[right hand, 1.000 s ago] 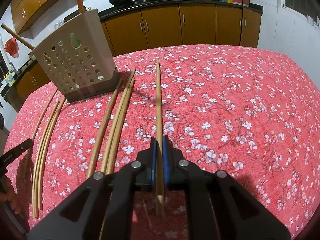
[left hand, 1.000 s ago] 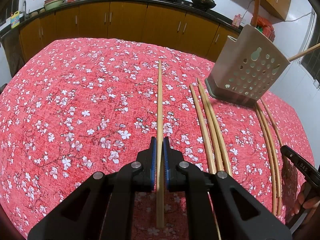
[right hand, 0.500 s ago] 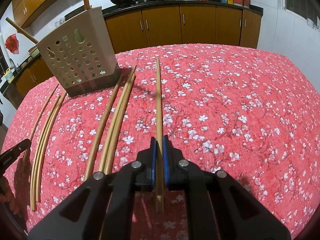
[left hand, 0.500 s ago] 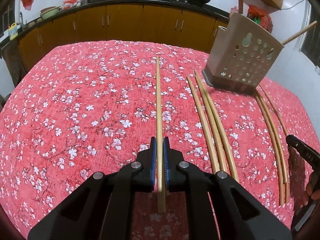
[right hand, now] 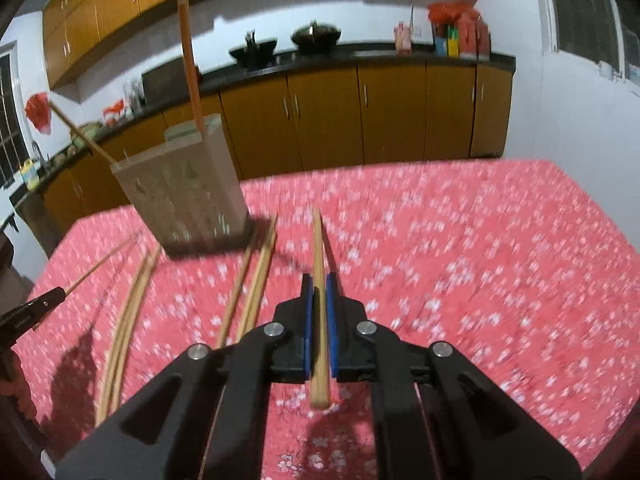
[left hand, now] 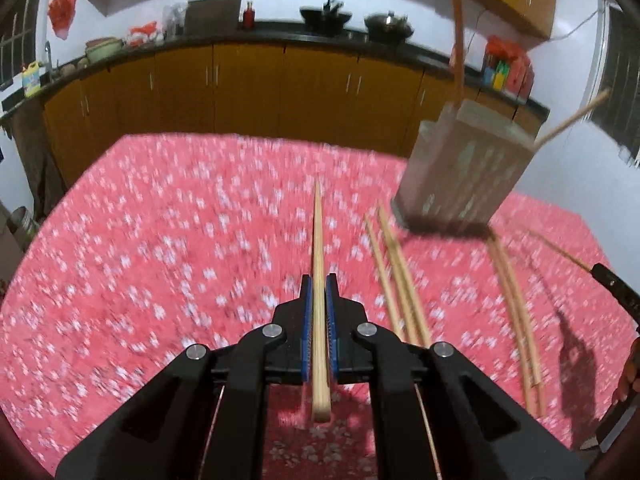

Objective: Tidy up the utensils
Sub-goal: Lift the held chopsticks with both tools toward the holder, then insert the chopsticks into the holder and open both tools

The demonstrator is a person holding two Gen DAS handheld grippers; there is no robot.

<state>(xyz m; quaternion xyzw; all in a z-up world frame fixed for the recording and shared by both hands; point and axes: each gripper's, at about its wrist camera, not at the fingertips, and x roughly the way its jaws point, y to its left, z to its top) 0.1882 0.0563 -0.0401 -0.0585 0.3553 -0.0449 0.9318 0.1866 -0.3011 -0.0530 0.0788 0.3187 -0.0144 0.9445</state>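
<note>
Wooden and pale, a chopstick [left hand: 319, 280] sits pinched between the blue pads of the left gripper [left hand: 319, 292]. Its blunt end pokes out toward the bottom of the frame and its thin end points up the middle, lifted clear of the red flowered tablecloth [left hand: 140, 260]. In the right wrist view the right gripper [right hand: 319, 292] is pressed together the same way on a second chopstick [right hand: 319, 276], which also runs straight up the centre of its frame with its shadow just to the right on the cloth.

Right of the left gripper, in its own view, a group of loose chopsticks [left hand: 394, 272] lies flat on the cloth. Further right lies another bundle [left hand: 516, 312], and at the right edge the black tip of the other gripper shows with its chopstick slanting up to the left. The right view mirrors this: a group [right hand: 252, 280] lies just left of the gripper and a bundle [right hand: 128, 304] lies nearer the left edge.

Beyond the loose sticks stands a beige holder [left hand: 464, 176] with holes in its wall, upper right in the left view and upper left [right hand: 180, 196] in the right view. Two long handles stick out of its top. Everything on the table is blurred.

Behind the table, brown cabinets [left hand: 248, 84] run under a dark counter with two black woks [left hand: 386, 28] on it.
</note>
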